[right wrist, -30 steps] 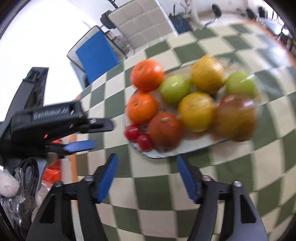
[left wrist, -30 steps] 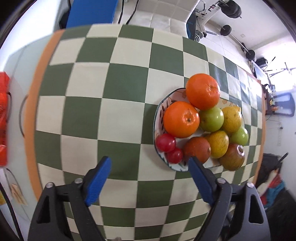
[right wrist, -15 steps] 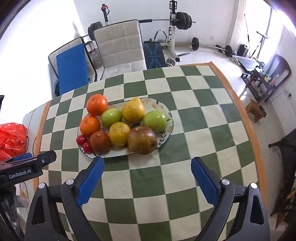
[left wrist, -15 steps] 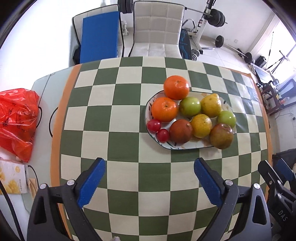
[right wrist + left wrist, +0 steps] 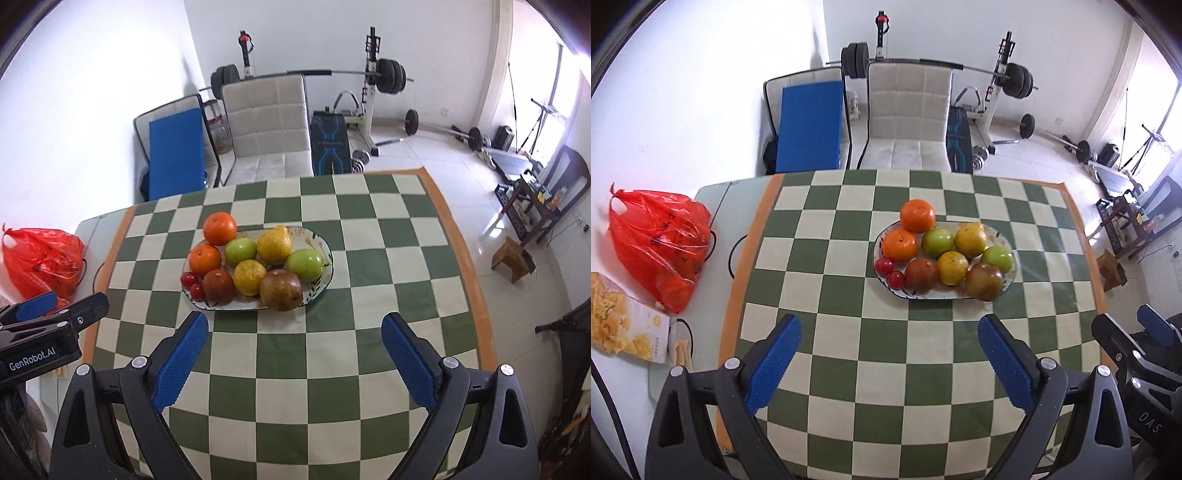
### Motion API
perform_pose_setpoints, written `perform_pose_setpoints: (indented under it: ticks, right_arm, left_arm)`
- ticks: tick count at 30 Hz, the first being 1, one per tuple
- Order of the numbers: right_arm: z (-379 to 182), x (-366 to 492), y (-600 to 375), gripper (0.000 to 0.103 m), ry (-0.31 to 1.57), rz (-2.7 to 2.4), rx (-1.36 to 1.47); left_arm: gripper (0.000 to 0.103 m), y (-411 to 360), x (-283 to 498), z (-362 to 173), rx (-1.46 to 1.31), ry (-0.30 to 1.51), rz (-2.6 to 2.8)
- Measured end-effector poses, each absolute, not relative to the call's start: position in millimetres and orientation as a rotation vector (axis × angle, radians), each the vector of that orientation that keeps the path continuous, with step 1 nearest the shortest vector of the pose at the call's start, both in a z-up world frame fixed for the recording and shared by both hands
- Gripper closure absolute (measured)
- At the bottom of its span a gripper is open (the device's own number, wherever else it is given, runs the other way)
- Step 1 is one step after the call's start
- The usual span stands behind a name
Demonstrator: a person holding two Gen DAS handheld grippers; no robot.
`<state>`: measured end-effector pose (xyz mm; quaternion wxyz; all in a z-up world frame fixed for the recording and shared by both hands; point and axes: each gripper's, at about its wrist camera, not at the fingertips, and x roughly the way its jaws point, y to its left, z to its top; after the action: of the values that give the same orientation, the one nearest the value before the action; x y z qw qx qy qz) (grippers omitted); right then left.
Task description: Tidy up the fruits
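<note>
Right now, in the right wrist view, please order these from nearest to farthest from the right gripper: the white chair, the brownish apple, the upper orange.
1. brownish apple, at the plate's near edge, just ahead of the right gripper.
2. upper orange, at the plate's far left end.
3. white chair, beyond the table's far edge.

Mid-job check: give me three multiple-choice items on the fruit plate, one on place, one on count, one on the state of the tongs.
1. Where do the two small red fruits lie on the plate?
A. left end
B. right end
C. middle

2. How many green apples are on it?
A. one
B. two
C. four

3. How are both tongs?
A. shut on fruit
B. open, empty
C. shut, empty

Answers: 1 A, the red fruits sit by the left rim. 2 B, one green apple and another. 3 B, left tongs and right tongs gape over the cloth.
</note>
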<state>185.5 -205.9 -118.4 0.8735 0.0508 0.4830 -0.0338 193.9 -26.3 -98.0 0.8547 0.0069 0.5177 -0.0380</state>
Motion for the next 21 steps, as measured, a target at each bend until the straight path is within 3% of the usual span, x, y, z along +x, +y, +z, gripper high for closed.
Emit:
perform_pose_setpoints:
  ticks: [11,21]
  right_arm:
    - [-9.4,97.1,-207.8,0.006,0.886,-0.022,0.102]
    - [52.6,47.0,-206.0,0.006,0.838,-0.012,0.1]
  left_arm:
    - [0.005,-21.3,117.5,-3.4,0.009,0.964,-0.076]
    - [0.005,-25.2,78.0,25.2,0.024,0.944,-0.096]
